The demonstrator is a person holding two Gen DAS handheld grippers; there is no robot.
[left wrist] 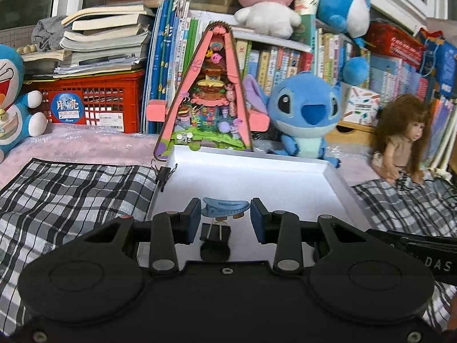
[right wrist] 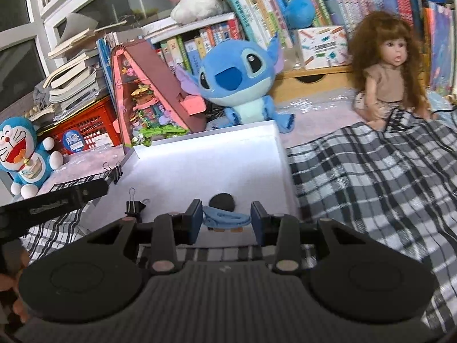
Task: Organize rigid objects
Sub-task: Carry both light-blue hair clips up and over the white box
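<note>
In the left wrist view my left gripper is shut on a blue hair claw clip, held just above the near part of a white tray. Under it in the tray lie a black binder clip and a black round disc. The right wrist view has my right gripper shut on a second blue hair claw clip over the tray's near edge. The black disc lies just beyond it, and a binder clip lies to its left.
Another binder clip grips the tray's left rim. Checked cloth covers the surface on both sides of the tray. Behind the tray stand a pink A-shaped toy house, a blue plush, a doll, a red crate and books.
</note>
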